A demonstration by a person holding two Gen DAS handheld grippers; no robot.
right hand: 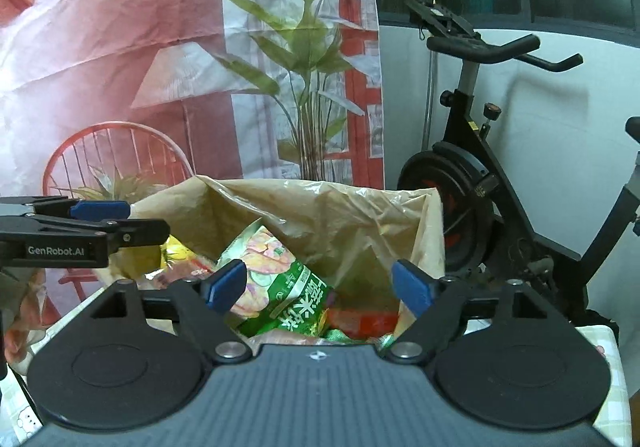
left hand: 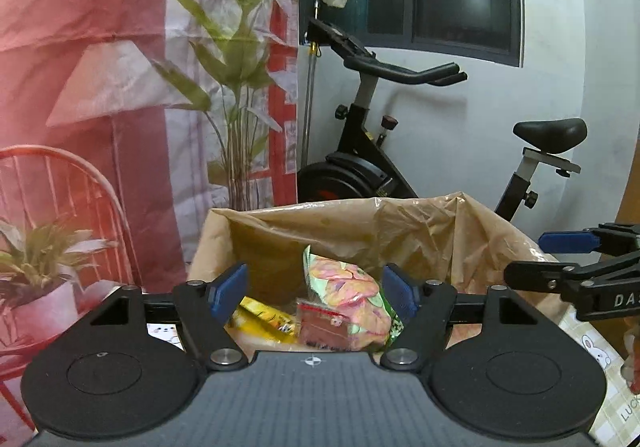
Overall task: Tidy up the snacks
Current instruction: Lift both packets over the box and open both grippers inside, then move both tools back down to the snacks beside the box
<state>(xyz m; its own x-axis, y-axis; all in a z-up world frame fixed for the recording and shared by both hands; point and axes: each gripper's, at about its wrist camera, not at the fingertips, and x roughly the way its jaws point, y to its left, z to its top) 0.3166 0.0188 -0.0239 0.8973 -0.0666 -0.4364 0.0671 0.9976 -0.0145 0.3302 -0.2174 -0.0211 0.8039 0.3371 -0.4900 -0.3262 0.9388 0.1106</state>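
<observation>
Left wrist view: the left gripper (left hand: 316,293) stands open at lower centre, nothing between its blue pads. Behind it a brown bag (left hand: 420,231) holds a green snack packet (left hand: 352,303), a yellow packet (left hand: 264,317) and a small red packet (left hand: 324,327).

Right wrist view: the right gripper (right hand: 320,285) is open and empty over the same bag, the green packet at centre.

Bag mouth (left hand: 400,219) is gaping open up top, w/ room to drop in near its back wall. Green snack pack (right hand: 280,287) is standing tall mid-bag, w/ yellow pack (left hand: 264,317) & red pack (right hand: 360,321) crowding the bottom. Exercise bike (right hand: 480,175) is blocking right behind the bag.
</observation>
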